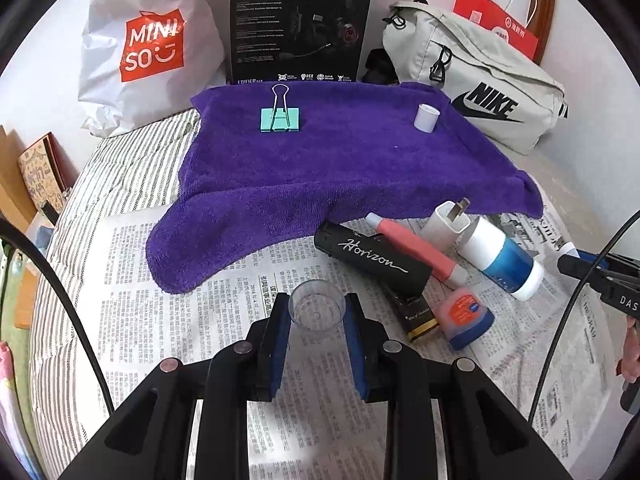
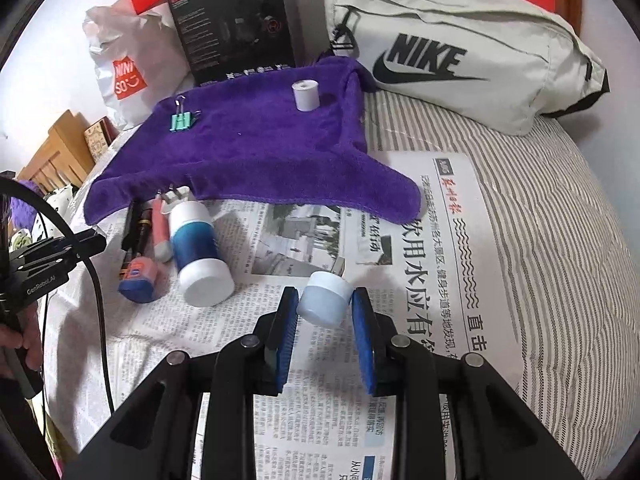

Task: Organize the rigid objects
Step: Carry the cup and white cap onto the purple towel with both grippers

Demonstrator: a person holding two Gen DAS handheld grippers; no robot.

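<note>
Purple terry towel [image 1: 320,168], soft pile, lies rumpled over newsprint [image 1: 192,280] on a bed with a striped grey-and-white cover [image 2: 540,216]. On the towel: a mint metal binder clip [image 1: 280,119] with its wire handles up, and a small white cylindrical cap [image 1: 425,117], well apart.

Left tool [image 1: 317,312]: blue pads closed narrow on a small clear plastic cup [image 1: 317,311], round, open mouth facing the camera, just above the newsprint near the towel's front edge.

Right tool [image 2: 325,304]: pads narrow, gripping a squat pale-blue jar [image 2: 325,298] with a white lid, tilted, over the newsprint.

Cluster on the newsprint beside the towel's edge, touching or overlapping: matte black tube [image 1: 370,258] lettered "Horizon", slim pink tube [image 1: 416,250], white plug adapter [image 1: 446,222], glossy blue-and-white bottle [image 1: 502,258] lying on its side, small pink tin with a blue lid [image 1: 466,316].

Behind: crinkled white MINISO bag [image 1: 144,44], black carton [image 1: 300,20], grey fabric Nike pouch [image 1: 480,84].
</note>
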